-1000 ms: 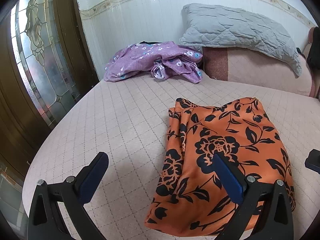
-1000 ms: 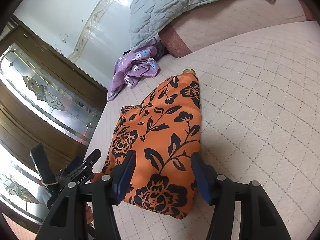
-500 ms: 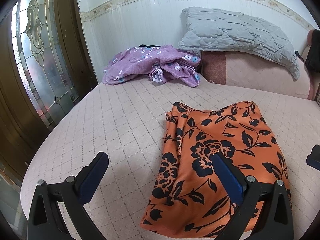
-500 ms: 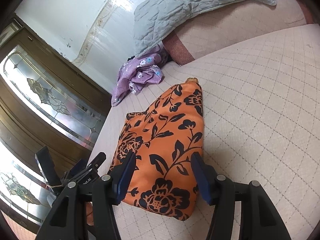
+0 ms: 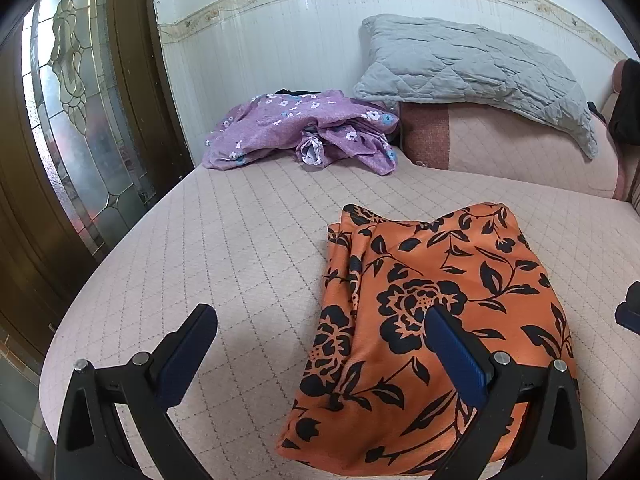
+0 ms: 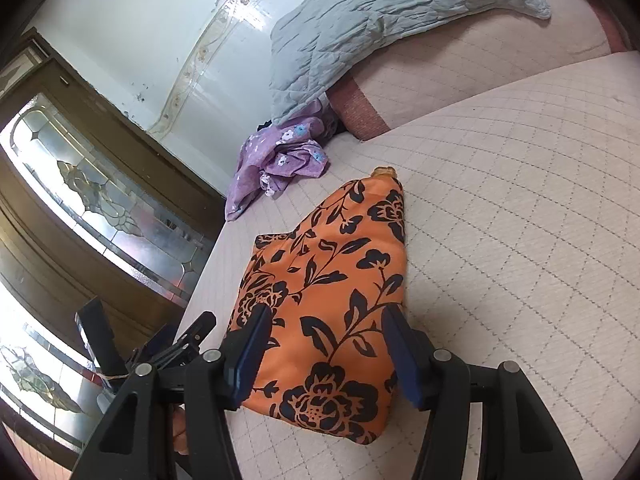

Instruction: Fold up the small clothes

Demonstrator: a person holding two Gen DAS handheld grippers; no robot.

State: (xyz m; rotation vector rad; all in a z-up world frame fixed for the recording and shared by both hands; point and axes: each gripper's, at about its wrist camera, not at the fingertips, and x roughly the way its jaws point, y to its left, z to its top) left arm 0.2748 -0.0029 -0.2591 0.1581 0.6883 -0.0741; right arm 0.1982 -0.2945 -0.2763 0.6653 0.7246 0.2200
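Note:
A folded orange garment with a black flower print (image 5: 432, 320) lies on the pink quilted bed (image 5: 224, 248); it also shows in the right wrist view (image 6: 328, 280). My left gripper (image 5: 320, 344) is open and empty, raised above the garment's near left edge. My right gripper (image 6: 326, 340) is open and empty, raised over the garment's near end. A crumpled purple flowered garment (image 5: 304, 132) lies at the bed's far left corner; it also shows in the right wrist view (image 6: 276, 164).
A grey quilted pillow (image 5: 472, 76) rests on a pink bolster (image 5: 520, 156) at the head of the bed. A wooden door with leaded glass (image 5: 68, 128) stands along the bed's left side. The left gripper's body shows in the right wrist view (image 6: 160, 348).
Both grippers have drawn back and up from the orange garment, which now lies a little farther off. Both stay open.

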